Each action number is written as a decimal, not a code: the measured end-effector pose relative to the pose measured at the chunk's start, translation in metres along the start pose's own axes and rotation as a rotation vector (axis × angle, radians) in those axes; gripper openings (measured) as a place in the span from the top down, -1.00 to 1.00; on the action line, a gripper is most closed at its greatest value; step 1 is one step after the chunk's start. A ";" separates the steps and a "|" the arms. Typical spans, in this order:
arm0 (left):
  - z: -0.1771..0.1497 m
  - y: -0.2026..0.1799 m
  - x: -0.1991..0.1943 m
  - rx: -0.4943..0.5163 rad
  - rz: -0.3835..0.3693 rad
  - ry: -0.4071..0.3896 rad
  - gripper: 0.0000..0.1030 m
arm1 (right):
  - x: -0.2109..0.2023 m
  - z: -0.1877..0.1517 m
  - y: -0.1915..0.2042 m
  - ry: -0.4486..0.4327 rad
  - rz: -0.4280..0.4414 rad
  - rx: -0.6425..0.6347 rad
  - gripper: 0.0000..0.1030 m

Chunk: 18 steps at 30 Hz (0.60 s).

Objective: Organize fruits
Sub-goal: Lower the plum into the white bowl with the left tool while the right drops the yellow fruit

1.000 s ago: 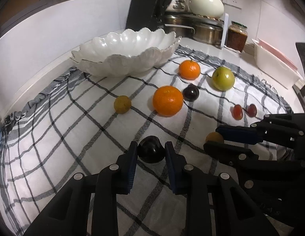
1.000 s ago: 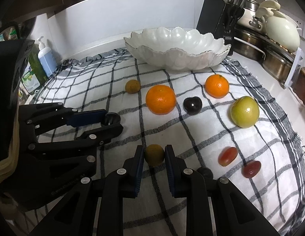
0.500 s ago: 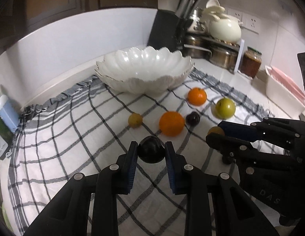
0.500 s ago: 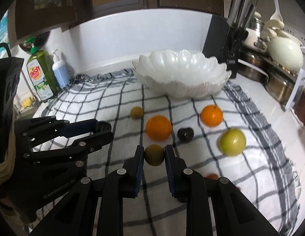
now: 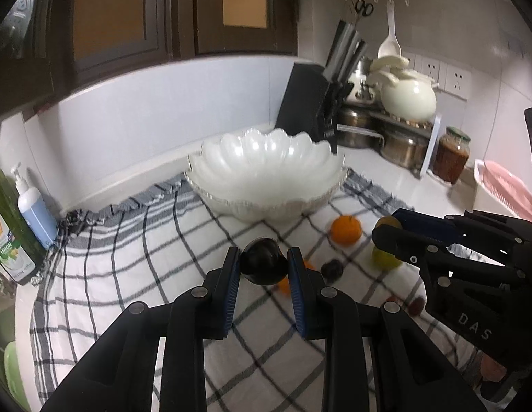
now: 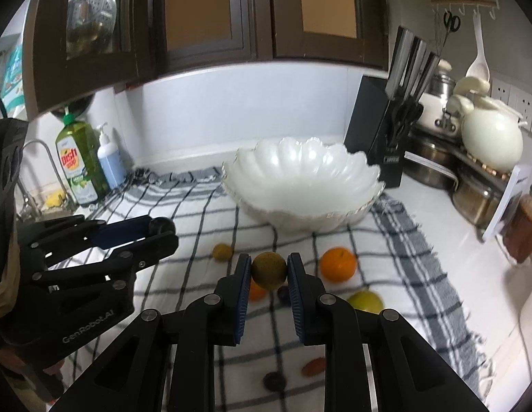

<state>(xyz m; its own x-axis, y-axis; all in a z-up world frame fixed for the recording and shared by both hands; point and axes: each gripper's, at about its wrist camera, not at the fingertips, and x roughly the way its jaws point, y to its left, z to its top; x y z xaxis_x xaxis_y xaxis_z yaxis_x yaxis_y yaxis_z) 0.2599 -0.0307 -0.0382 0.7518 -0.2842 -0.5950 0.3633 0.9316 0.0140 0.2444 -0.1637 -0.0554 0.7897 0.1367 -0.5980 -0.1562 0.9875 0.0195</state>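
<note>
a dark plum (image 5: 264, 264) is pinched by the left gripper (image 5: 264, 267); a brownish-yellow fruit (image 6: 269, 270) is clamped by the right gripper (image 6: 268, 273), above open checked cloth (image 6: 204, 226) before the scalloped bowl (image 6: 302, 185); "genrobot.ai" is read on the left gripper.

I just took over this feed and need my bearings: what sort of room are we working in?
Most likely a home kitchen counter: a knife block and steel pots stand at the back, with dish soap beside a sink tap and wall cabinets overhead.

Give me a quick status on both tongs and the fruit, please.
Left tongs shut on dark plum. Right tongs shut on brown fruit. White bowl ahead, empty, path clear.
</note>
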 end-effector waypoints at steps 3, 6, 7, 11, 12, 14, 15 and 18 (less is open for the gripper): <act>0.010 -0.003 -0.001 -0.004 0.027 -0.026 0.46 | -0.003 0.011 -0.008 -0.036 -0.008 -0.010 0.55; 0.021 -0.007 0.000 -0.010 0.058 -0.056 0.46 | -0.005 0.021 -0.016 -0.066 -0.012 -0.016 0.55; 0.024 -0.007 0.001 -0.013 0.061 -0.062 0.46 | -0.006 0.024 -0.018 -0.076 -0.012 -0.017 0.55; 0.041 -0.009 0.005 -0.017 0.072 -0.090 0.46 | -0.005 0.040 -0.029 -0.117 -0.014 -0.013 0.55; 0.046 -0.010 0.006 -0.014 0.076 -0.097 0.46 | -0.005 0.044 -0.031 -0.124 -0.017 -0.011 0.55; 0.055 -0.010 0.008 -0.009 0.076 -0.112 0.46 | -0.004 0.053 -0.035 -0.141 -0.020 -0.009 0.55; 0.059 -0.010 0.009 -0.006 0.077 -0.118 0.46 | -0.002 0.057 -0.037 -0.148 -0.023 -0.009 0.55; 0.072 -0.008 0.017 -0.005 0.072 -0.125 0.46 | 0.005 0.070 -0.043 -0.160 -0.019 -0.001 0.55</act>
<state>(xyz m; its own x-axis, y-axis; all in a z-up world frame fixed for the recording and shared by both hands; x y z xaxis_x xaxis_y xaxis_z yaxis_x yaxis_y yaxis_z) 0.3091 -0.0593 0.0095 0.8384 -0.2424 -0.4882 0.3033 0.9517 0.0484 0.2968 -0.2005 -0.0035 0.8768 0.1283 -0.4634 -0.1406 0.9900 0.0081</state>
